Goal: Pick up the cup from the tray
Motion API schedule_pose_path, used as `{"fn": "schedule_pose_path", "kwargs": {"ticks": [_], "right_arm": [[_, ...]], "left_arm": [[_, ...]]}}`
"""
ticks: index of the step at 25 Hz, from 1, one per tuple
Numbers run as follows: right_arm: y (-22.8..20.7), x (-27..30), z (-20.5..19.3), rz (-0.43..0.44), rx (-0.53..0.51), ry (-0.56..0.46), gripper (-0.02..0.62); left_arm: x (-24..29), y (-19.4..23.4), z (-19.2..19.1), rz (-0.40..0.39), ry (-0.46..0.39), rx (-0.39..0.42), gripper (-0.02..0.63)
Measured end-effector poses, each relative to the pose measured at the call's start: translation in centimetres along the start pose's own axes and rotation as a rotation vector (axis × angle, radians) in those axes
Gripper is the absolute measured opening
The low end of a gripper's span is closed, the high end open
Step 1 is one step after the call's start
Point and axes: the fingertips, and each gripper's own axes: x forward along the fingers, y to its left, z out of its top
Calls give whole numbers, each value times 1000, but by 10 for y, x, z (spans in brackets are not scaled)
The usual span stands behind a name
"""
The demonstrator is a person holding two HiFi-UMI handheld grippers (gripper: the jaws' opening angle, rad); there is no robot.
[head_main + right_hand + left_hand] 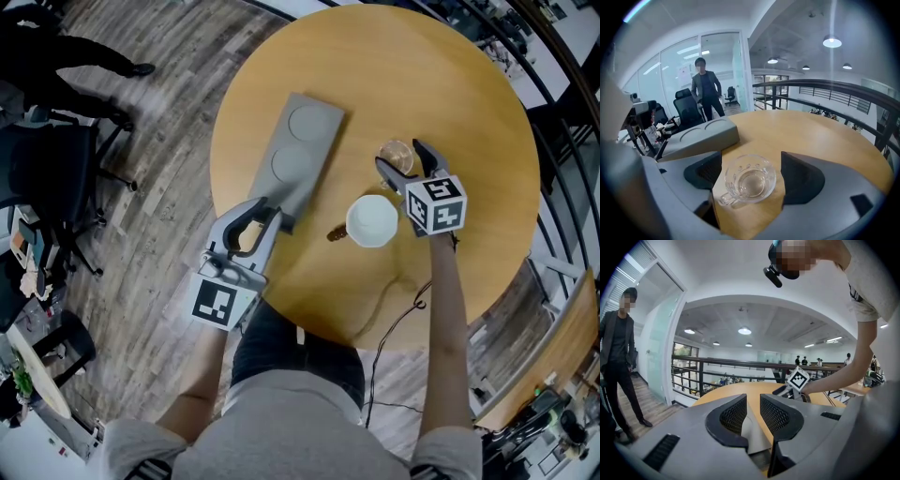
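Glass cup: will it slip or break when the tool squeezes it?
Probably slippery: the glass cup looks smooth and shiny. Likely stiff but breakable, since it is clear glass. It stands upright and squat, so it probably won't tip between the open jaws of the right tool.

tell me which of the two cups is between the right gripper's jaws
The clear glass cup with the handle stands between the open jaws of the right gripper. The white cup stands outside them, nearer the person.
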Motion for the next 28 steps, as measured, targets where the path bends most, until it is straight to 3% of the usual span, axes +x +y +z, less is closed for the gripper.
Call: {"fn": "schedule_pose_path", "kwargs": {"ticks": [4,8,11,12,13,17,23,28], "right_arm": [[-1,-35,42,-53,60,-150,337],[10,-91,93,-100,157,-410,336],[31,-128,117,-148,160,-554,319],[37,-139,121,-189,159,-585,193],[43,-149,124,-230,164,-612,6],[74,-174,121,-278,187,-666,6],[106,-191,105,-321,196,-647,6],[116,-207,98,-358,235,-666,6]], "left_arm": [[-4,4,5,3,-12,-6,94],[-1,4,15,1,-49,-15,91],[4,1,29,-11,-93,4,81],[6,-1,36,-13,-107,14,74],[8,-2,43,-14,-117,24,69],[17,-9,75,-5,-175,62,31],[25,-28,116,4,-257,75,9],[17,-54,116,-29,-254,49,8]]}}
